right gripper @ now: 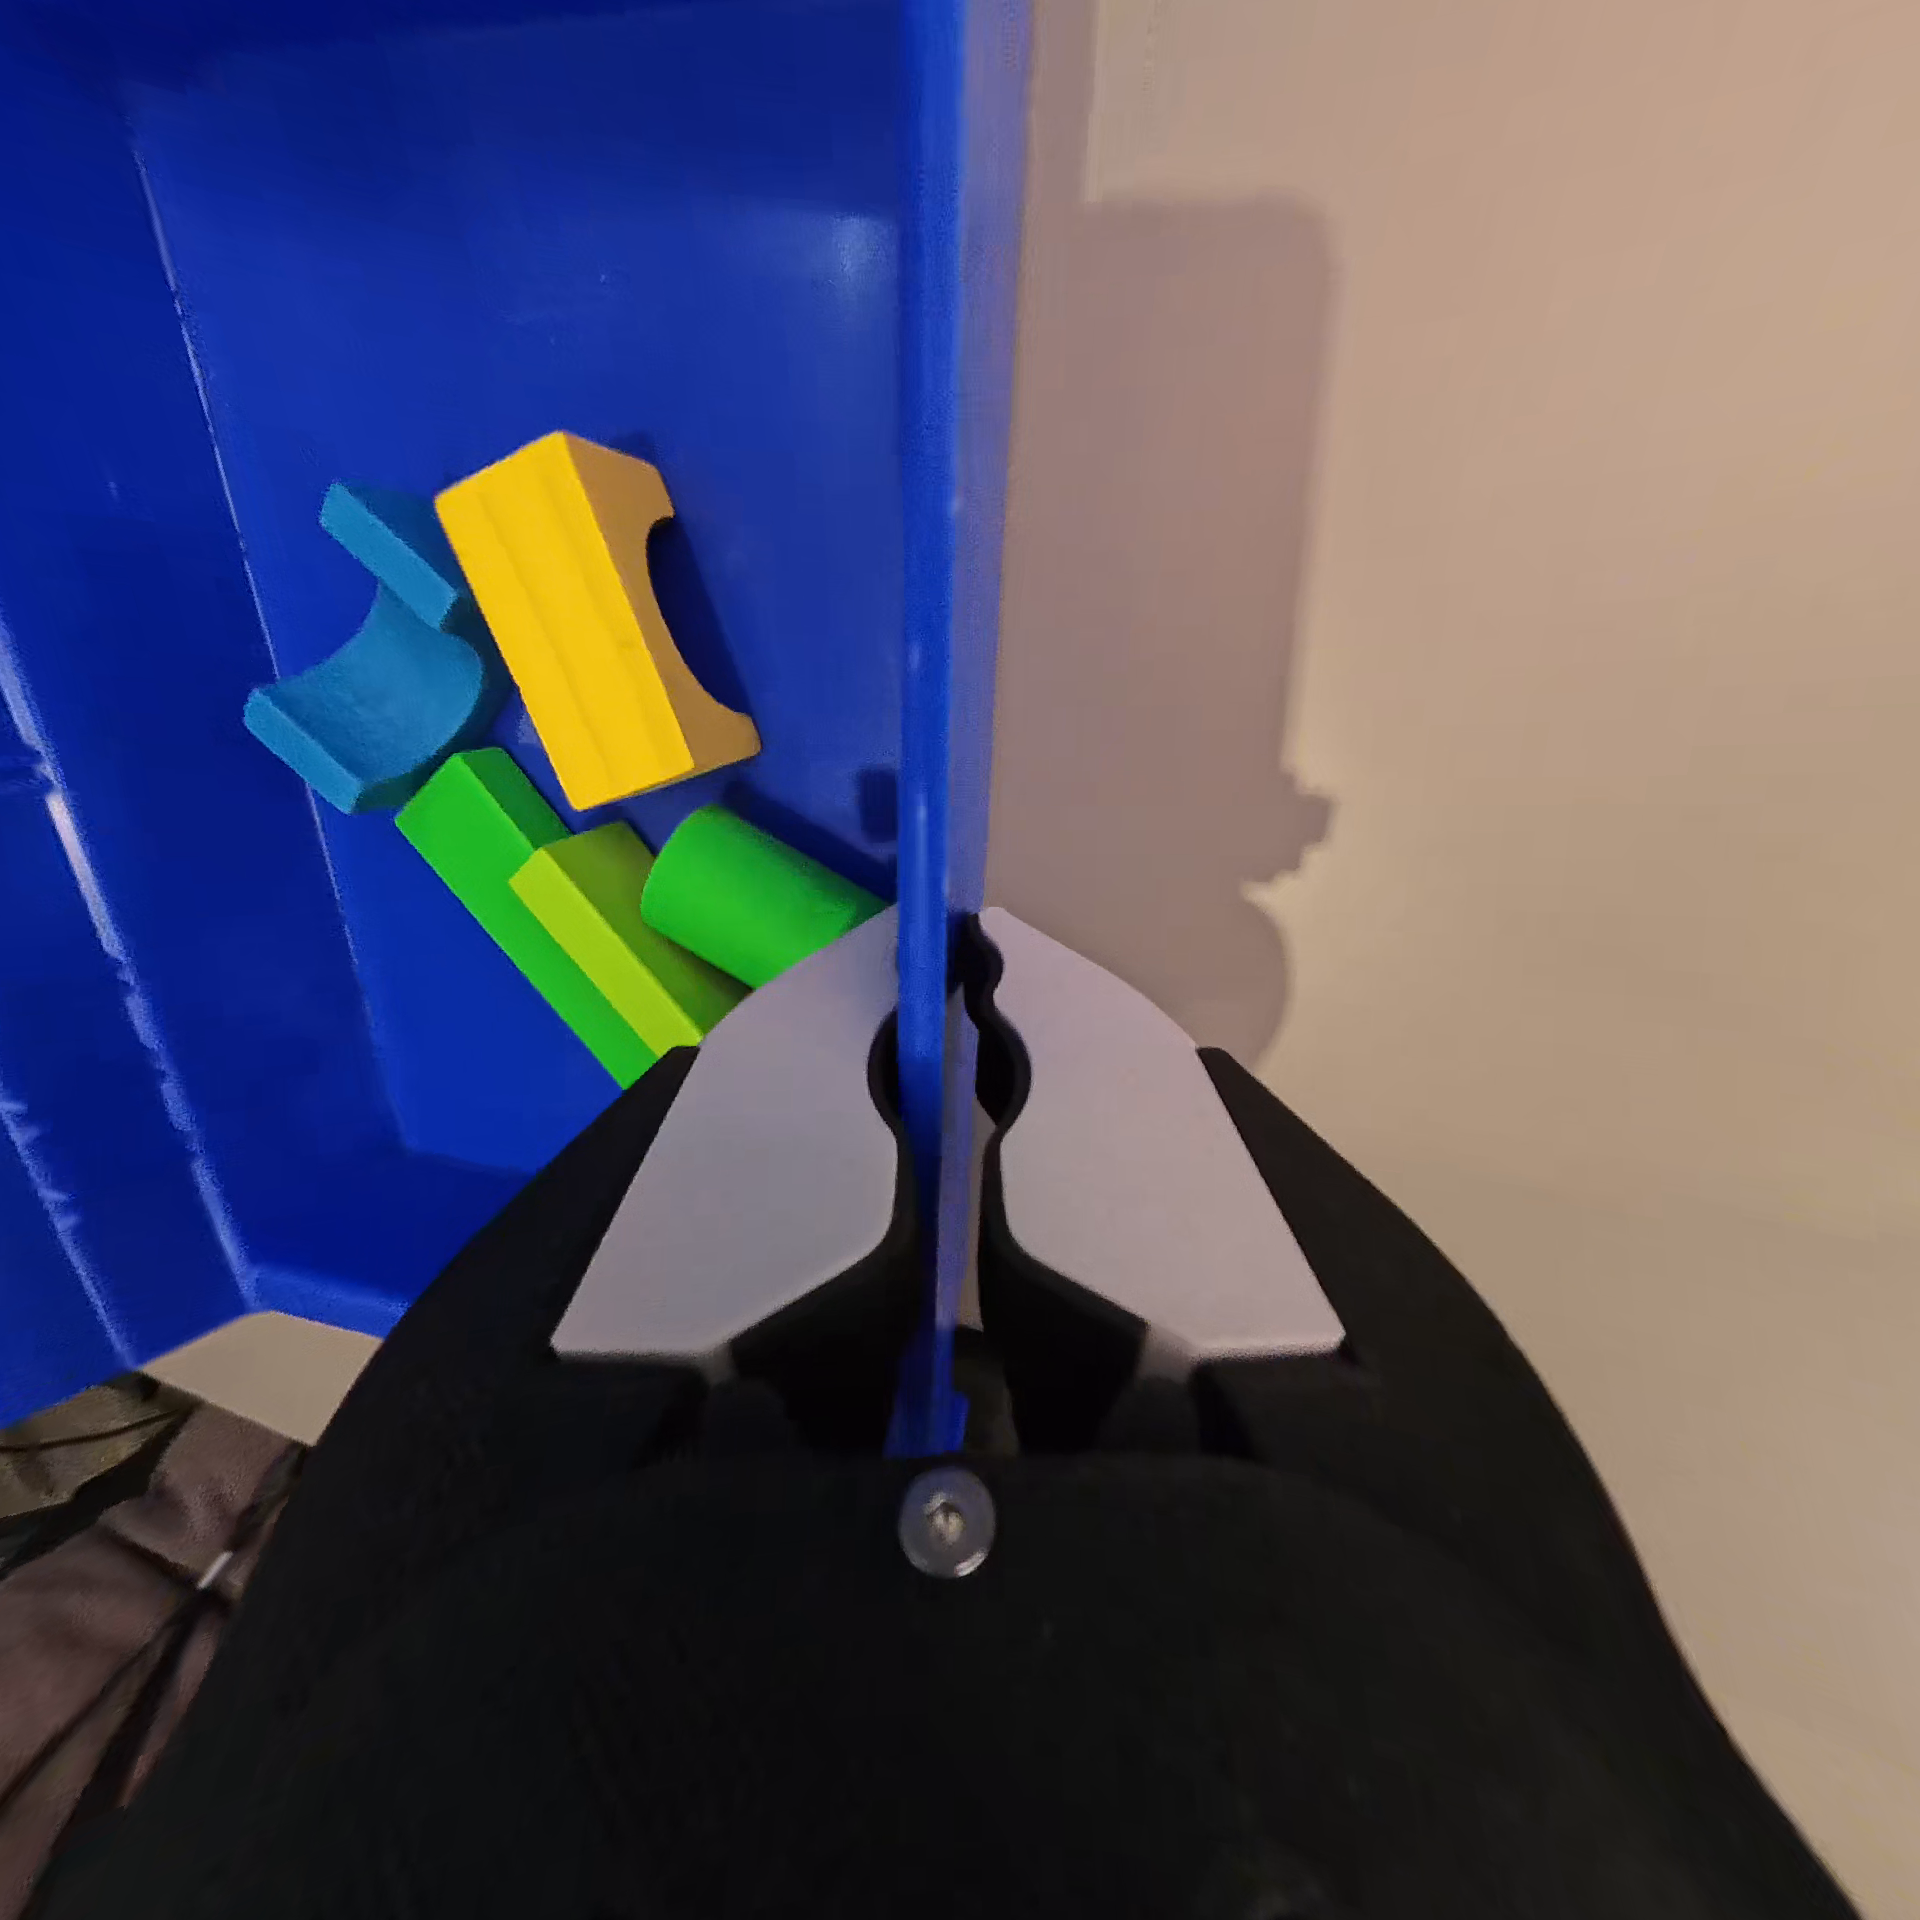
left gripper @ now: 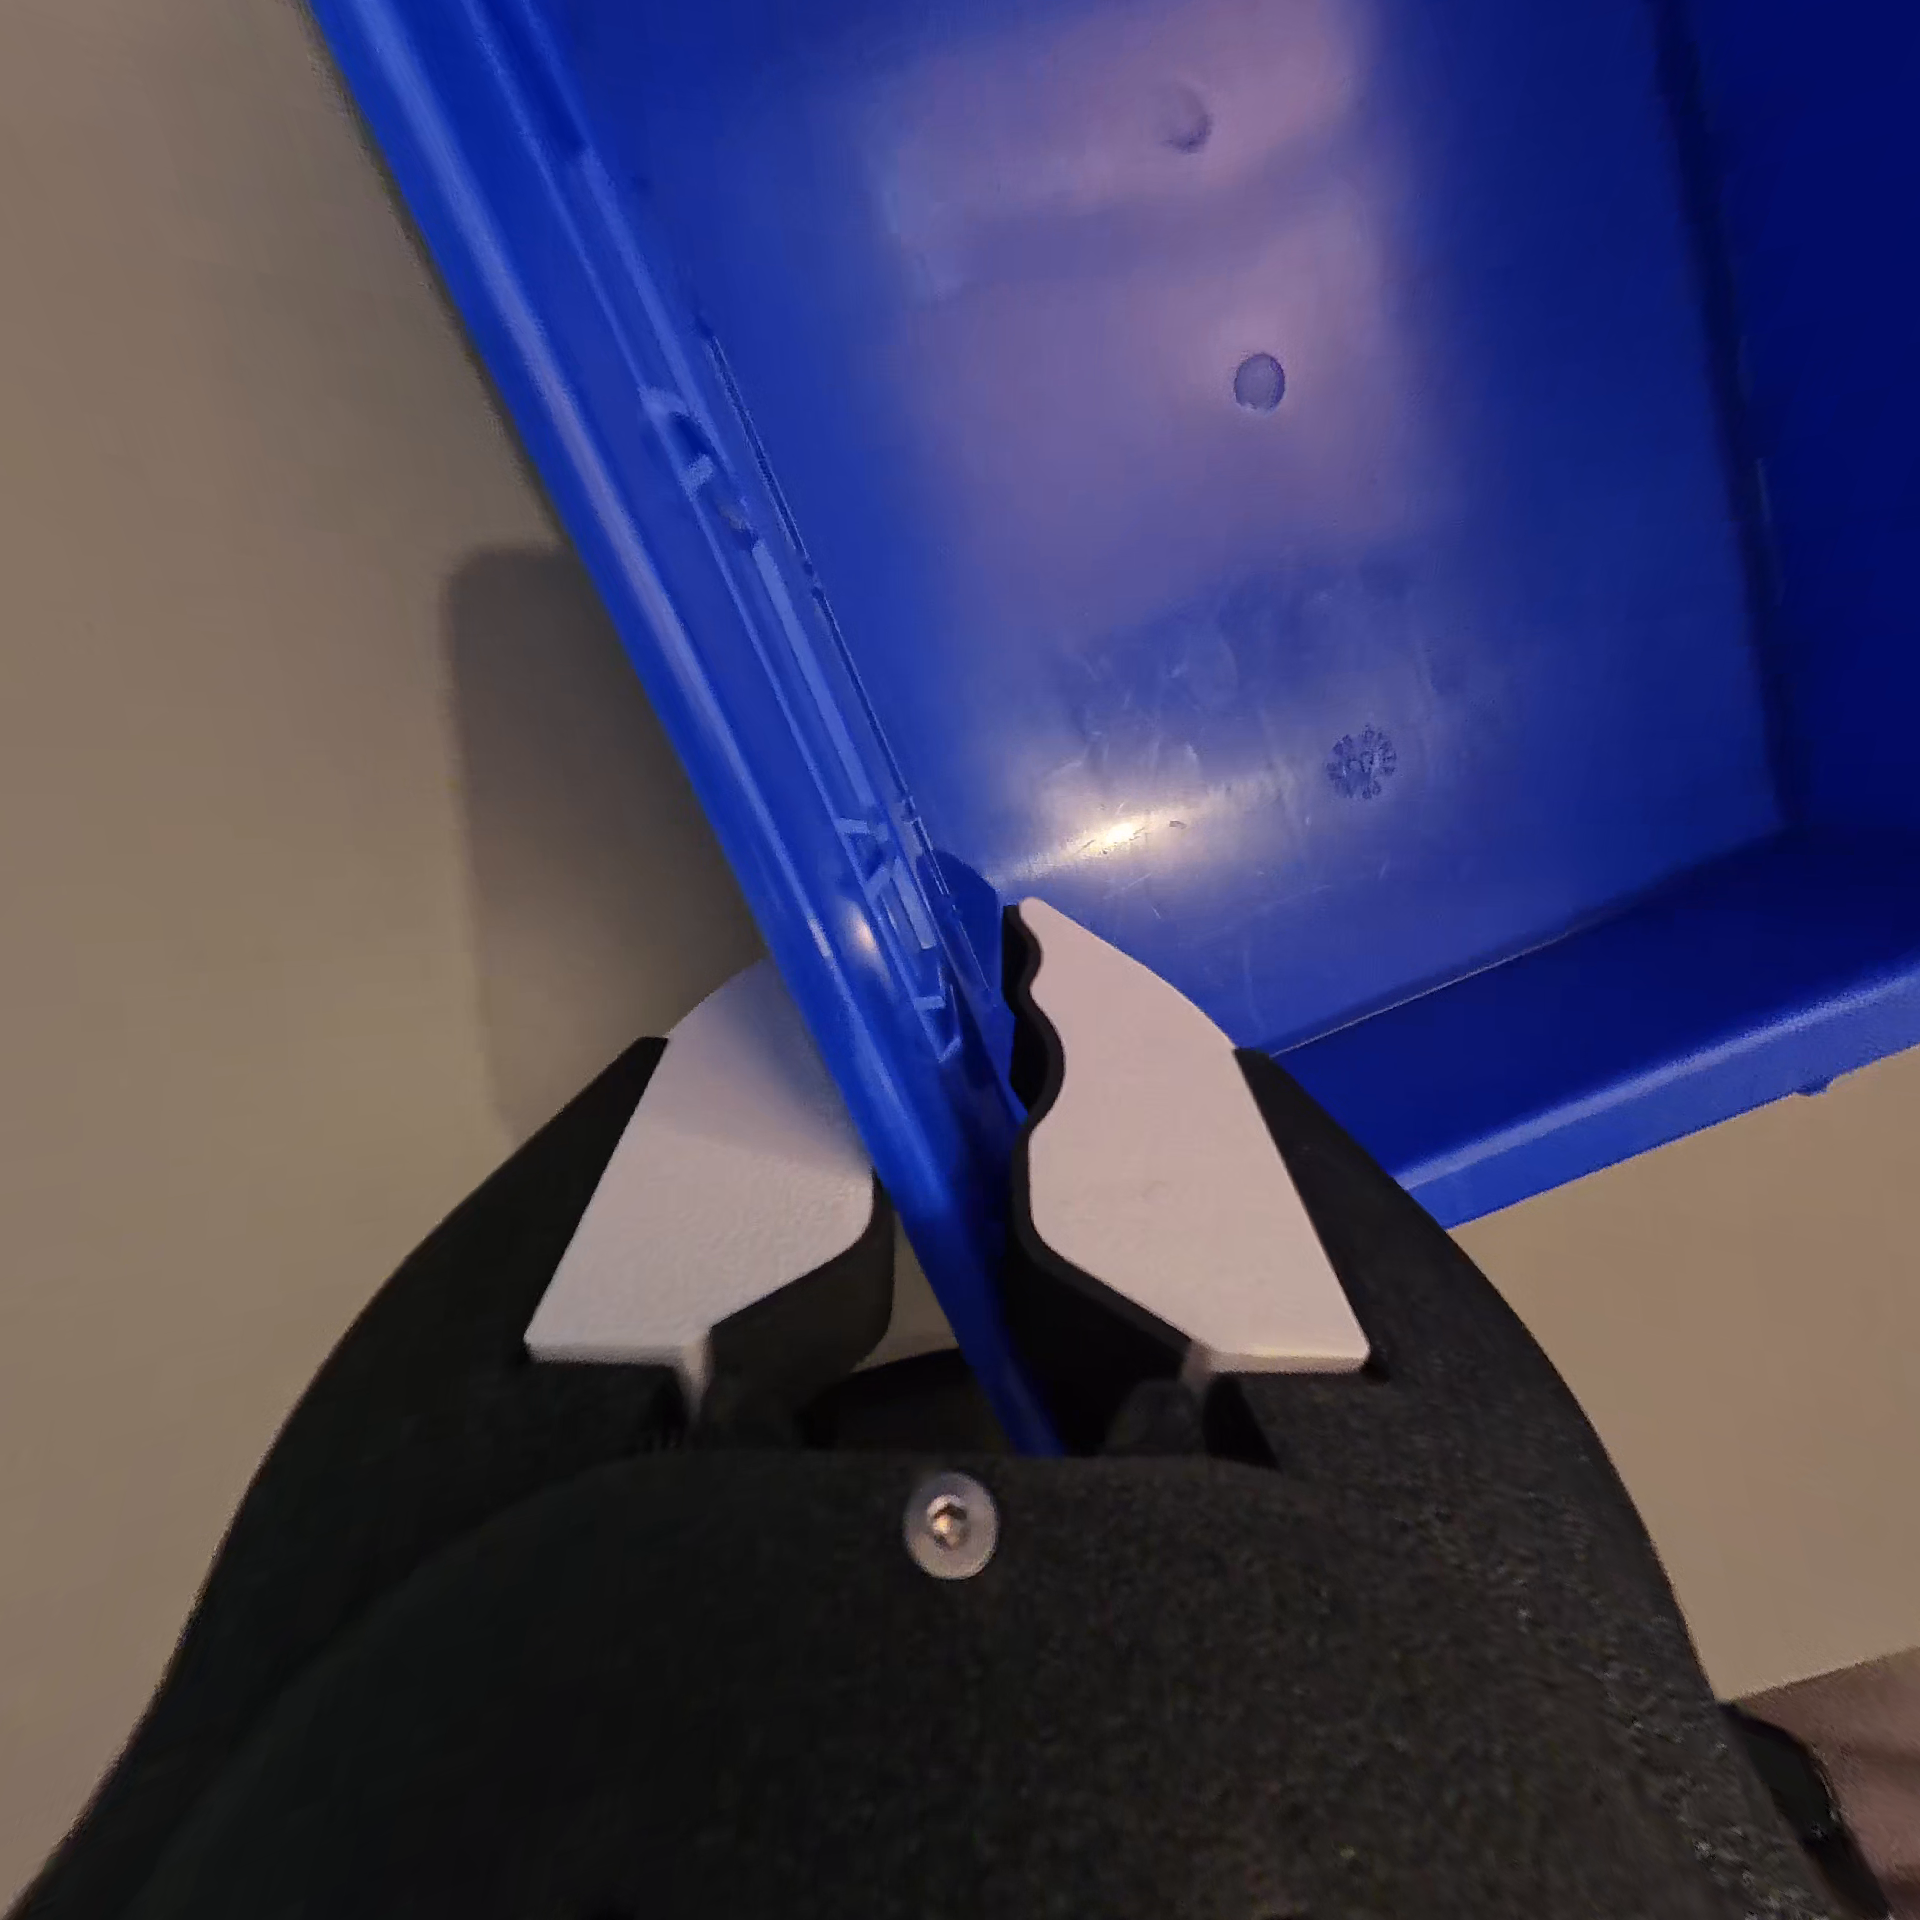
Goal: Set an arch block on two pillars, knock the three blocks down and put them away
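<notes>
Arch blocks [right gripper: 597, 623] and green pillars [right gripper: 748, 894] inside blue bin [right gripper: 468, 312], both tools clamped on its walls.

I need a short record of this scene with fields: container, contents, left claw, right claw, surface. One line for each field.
container: blue bin, gripped on two opposite walls
contents: yellow arch block, blue arch block, green bar, lime-green bar, green cylinder, all together beside the right claw's wall
left claw: shut on the bin wall
right claw: shut on the bin wall
surface: beige table
</notes>
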Demonstrator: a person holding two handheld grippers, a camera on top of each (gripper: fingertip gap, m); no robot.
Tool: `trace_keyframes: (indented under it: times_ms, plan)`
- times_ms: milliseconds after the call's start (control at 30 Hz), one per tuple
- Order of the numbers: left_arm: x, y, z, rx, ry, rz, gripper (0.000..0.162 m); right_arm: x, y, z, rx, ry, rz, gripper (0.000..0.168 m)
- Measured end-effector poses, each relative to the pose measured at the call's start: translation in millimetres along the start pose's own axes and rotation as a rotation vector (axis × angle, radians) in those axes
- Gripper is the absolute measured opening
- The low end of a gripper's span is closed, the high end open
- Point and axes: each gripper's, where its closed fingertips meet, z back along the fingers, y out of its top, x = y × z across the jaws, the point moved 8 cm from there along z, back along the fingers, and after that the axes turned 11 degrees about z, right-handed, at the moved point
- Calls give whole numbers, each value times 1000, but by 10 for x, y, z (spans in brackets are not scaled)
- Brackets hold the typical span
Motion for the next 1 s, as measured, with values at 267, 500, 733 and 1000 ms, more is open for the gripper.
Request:
trace_keyframes:
  times_ms: [267,500,733,1000]
  plan:
    - [370,-152,-6,51,-12,-54,20,-169,151,-77,-79,7,47,7]
    - [428,-195,-6,75,-9,-67,23,-163,346,-241,-147,-12,54,11]
    - [454,-80,119,336,101,-145,50,-117,387,-292,-254,-5,25,7]
    - [431,-73,634,609,149,-175,69,208,235,-197,-260,27,-51,6]
